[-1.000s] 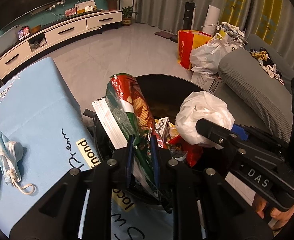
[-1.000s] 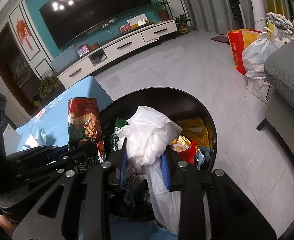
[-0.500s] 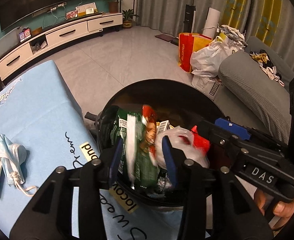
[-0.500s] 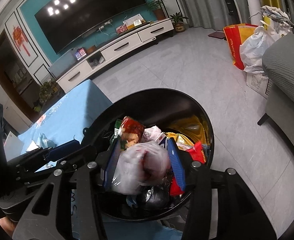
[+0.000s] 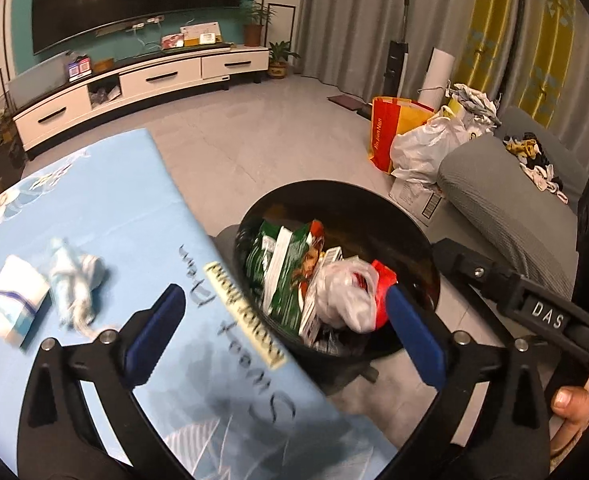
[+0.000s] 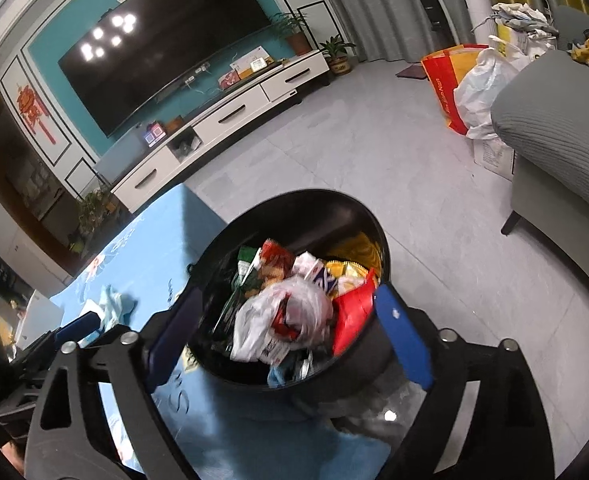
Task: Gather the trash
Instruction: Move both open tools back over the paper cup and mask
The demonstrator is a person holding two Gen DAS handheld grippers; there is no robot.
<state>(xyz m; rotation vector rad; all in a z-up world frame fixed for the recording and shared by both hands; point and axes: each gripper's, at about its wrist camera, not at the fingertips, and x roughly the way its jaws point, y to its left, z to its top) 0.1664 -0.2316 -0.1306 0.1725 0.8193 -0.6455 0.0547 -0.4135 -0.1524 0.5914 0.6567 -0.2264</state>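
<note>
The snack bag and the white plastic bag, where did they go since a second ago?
Both were let go into the black trash bin. The green snack bag left the left gripper, the white plastic bag left the right gripper. Both grippers opened wide and pulled back. The face mask stayed on the blue tablecloth.

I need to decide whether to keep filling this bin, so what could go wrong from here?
The black bin looks heaped: the white plastic bag and the green snack wrapper sit near its rim, so more trash may spill. The face mask and tissue pack remain on the blue cloth, and both tongs, left and right, are open.
</note>
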